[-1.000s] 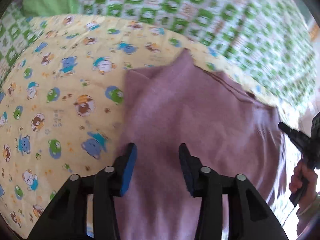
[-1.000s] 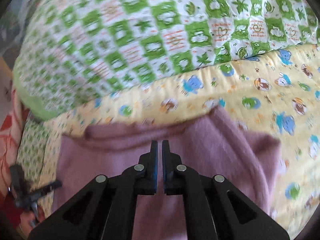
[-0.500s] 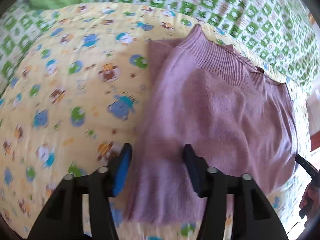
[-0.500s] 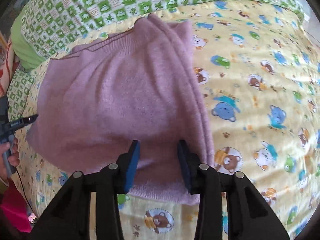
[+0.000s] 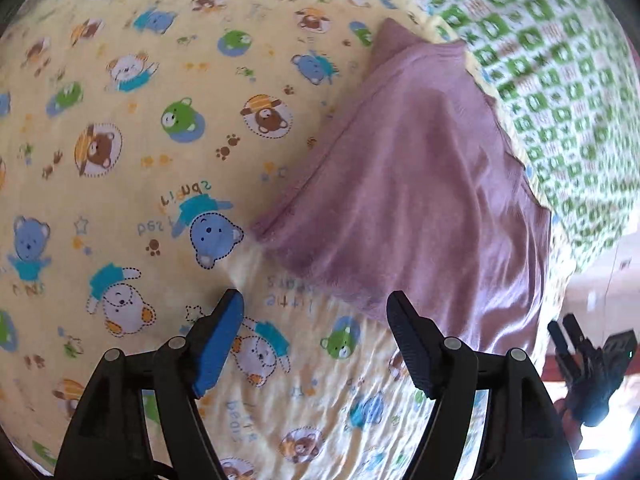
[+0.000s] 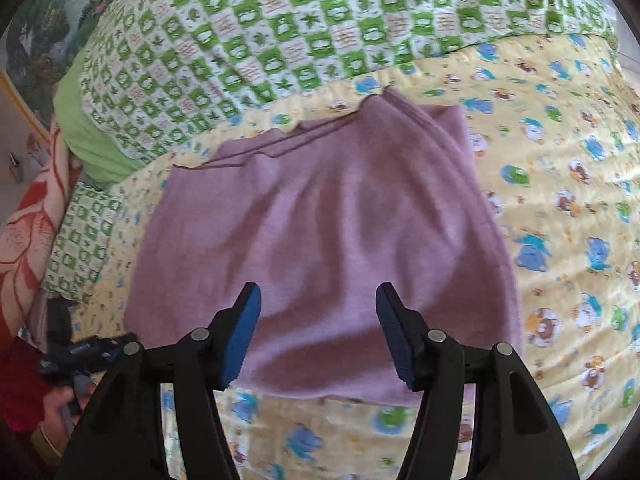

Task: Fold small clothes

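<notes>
A folded mauve knitted garment lies flat on the yellow bear-print quilt, beside a green-checked blanket. The left gripper and right gripper both hover spread wide, gripping nothing.

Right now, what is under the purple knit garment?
The purple knit garment lies on the yellow bear-print sheet, which shows around its edges. Anything between its folded layers or directly underneath is covered.
</notes>
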